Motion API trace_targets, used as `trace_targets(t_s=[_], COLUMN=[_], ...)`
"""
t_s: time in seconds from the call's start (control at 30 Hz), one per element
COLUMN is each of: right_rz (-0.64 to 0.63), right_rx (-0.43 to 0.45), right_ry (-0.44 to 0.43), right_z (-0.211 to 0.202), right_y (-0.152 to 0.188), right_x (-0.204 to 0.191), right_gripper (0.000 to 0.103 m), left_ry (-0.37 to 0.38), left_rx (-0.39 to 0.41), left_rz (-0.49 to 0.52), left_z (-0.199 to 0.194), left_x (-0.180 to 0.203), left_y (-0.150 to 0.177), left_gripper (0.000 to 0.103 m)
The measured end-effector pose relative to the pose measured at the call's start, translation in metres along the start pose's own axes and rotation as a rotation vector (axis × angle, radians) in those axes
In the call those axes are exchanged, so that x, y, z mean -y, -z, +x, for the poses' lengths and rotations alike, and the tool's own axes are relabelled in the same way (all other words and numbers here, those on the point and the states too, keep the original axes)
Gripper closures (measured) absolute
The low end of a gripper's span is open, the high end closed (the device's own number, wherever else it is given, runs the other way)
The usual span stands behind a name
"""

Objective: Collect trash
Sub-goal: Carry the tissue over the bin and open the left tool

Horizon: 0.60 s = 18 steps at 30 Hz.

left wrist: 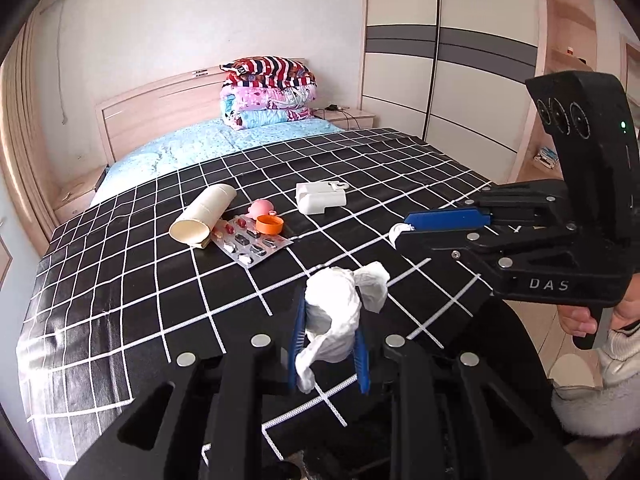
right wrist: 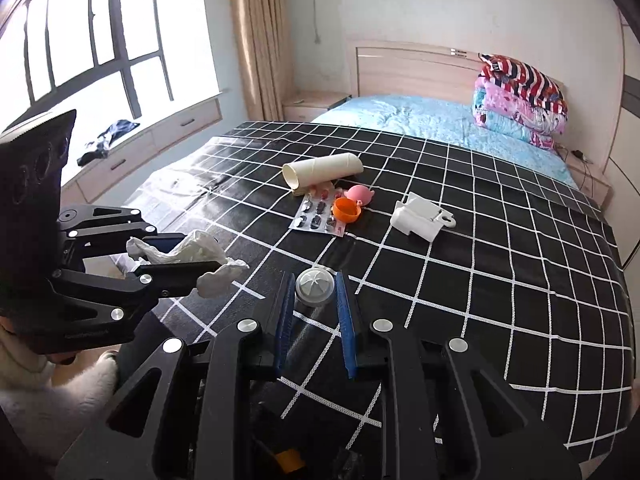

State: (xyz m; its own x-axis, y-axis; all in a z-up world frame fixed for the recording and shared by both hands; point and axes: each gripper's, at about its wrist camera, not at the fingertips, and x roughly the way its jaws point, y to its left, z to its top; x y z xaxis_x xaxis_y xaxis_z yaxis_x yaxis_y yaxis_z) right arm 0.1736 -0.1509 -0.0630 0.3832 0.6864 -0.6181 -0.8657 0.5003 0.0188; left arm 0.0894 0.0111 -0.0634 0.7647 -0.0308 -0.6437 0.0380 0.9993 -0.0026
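Observation:
My left gripper (left wrist: 330,322) is shut on a crumpled white tissue (left wrist: 334,300), held just above the black checked cloth (left wrist: 140,280); the right wrist view shows the left gripper (right wrist: 208,256) and the tissue (right wrist: 188,250) too. My right gripper (right wrist: 314,282) is shut on a small round white cap (right wrist: 315,287), and it is also in view as the right gripper (left wrist: 404,230) at the right of the left wrist view. On the cloth lie a cardboard tube (left wrist: 202,214), a pill blister pack (left wrist: 250,242), an orange cap (left wrist: 270,225), a pink toy (left wrist: 261,208) and a white plastic holder (left wrist: 320,197).
Folded quilts (left wrist: 268,94) are stacked by the headboard on the blue sheet. A wardrobe (left wrist: 440,60) stands at the right, a window bench (right wrist: 120,152) at the left. A person's hand (left wrist: 576,320) grips the right handle over the floor.

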Motion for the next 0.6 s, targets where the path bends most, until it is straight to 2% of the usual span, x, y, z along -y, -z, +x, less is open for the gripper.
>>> trace_targets(t_s=[0.3, 0.6], right_rz=[-0.044, -0.064], right_rx=[-0.037, -0.158], right_ry=[-0.038, -0.066], right_z=[-0.012, 0.003], right_y=[0.033, 0.079], right_x=[-0.020, -0.028], right_gripper=[0.082, 0.081], left_ry=[0.072, 0.144], left_rx=[-0.019, -0.104], left_rz=[0.007, -0.014], left_z=[-0.017, -0.005], left_x=[0.021, 0.037], left_y=[0.033, 0.073], left_gripper=[0.083, 0.083])
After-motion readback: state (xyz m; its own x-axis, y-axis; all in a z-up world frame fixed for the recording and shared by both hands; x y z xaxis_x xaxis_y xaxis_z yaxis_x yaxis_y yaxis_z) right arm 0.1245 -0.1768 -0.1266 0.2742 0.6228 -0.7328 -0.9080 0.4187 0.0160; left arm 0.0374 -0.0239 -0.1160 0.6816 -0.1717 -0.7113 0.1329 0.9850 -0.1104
